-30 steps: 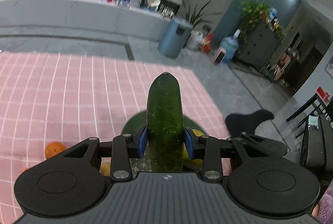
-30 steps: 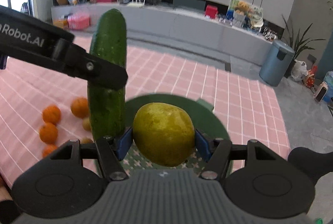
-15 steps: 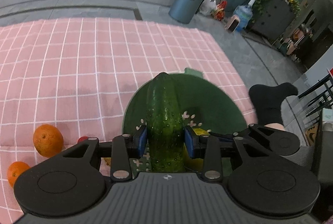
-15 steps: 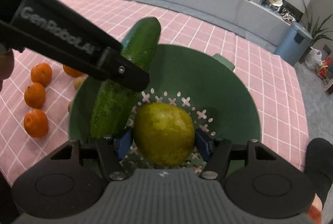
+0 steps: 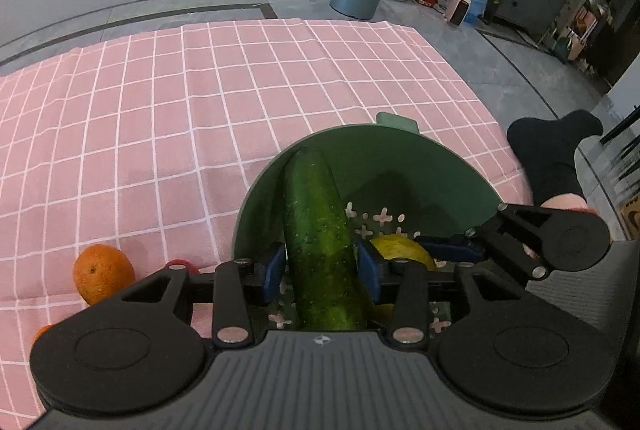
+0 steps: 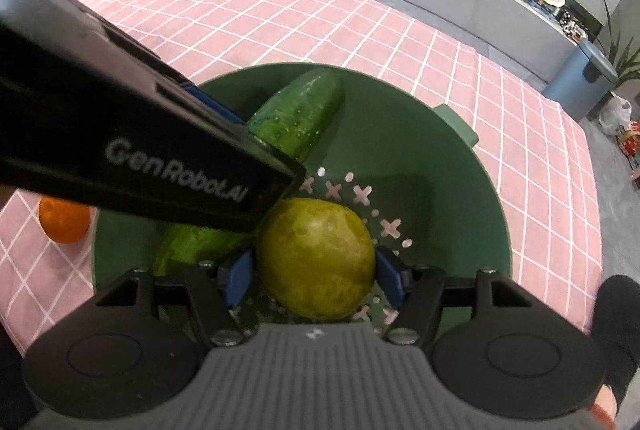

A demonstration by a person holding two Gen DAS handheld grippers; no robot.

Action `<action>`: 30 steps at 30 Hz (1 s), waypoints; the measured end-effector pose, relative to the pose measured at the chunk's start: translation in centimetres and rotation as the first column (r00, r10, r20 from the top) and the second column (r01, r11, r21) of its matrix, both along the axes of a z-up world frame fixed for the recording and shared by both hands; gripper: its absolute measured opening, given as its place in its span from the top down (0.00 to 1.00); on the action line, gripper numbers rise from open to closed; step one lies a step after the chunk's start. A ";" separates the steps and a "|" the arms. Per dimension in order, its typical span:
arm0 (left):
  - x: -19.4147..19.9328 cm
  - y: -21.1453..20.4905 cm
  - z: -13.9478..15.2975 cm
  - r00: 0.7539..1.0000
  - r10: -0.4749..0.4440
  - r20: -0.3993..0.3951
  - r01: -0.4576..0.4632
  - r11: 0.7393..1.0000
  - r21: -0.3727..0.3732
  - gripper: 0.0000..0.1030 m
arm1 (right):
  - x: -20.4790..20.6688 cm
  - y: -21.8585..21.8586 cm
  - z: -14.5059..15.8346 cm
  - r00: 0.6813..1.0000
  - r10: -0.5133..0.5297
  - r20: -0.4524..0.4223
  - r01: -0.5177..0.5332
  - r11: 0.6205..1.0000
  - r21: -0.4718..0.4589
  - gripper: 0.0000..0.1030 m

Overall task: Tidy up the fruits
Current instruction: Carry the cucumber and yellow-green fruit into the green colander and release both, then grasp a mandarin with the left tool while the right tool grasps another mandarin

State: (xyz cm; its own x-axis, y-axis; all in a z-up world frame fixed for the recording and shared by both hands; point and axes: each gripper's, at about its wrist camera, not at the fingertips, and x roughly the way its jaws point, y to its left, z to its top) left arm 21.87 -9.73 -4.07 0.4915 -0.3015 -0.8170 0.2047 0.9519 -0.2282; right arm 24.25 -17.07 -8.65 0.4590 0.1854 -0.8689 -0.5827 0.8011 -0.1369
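A dark green cucumber (image 5: 316, 230) lies slanted in the green colander bowl (image 5: 400, 166), its tip against the far wall. My left gripper (image 5: 321, 270) straddles it and its jaws are opening, with small gaps between the blue pads and the cucumber. In the right wrist view the cucumber (image 6: 296, 118) runs under the left gripper's black body (image 6: 160, 150). My right gripper (image 6: 314, 278) is shut on a yellow-green pear (image 6: 316, 258), held low over the perforated bottom of the bowl (image 6: 420, 134). That pear (image 5: 396, 248) shows beside the cucumber in the left view.
The bowl stands on a pink checked tablecloth (image 5: 200, 110) near its right edge. Oranges (image 5: 103, 273) (image 6: 64, 220) lie on the cloth to the bowl's left, with a small red thing (image 5: 180, 264) beside one. A foot in a black sock (image 5: 552, 150) is beyond the table edge.
Both grippers have tilted down and sunk into the bowl with their fruit. The left jaws have spread off the cucumber, which now leans on the bowl wall. The right grip is unchanged.
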 end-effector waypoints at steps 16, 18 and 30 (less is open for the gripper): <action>-5.6 3.6 5.7 0.990 -0.010 0.138 0.008 1.000 0.009 0.38 | -6.0 2.9 6.1 0.958 0.021 0.285 0.018 0.991 -0.132 0.16; -6.8 4.7 6.3 0.987 -0.007 0.160 0.004 1.000 0.017 0.38 | -7.2 3.5 6.6 0.952 -0.003 0.306 0.031 0.996 -0.087 0.16; -12.5 11.0 6.5 0.974 0.015 0.225 -0.026 0.999 0.046 0.38 | -12.8 8.8 6.7 0.918 -0.146 0.368 0.094 0.983 0.157 0.08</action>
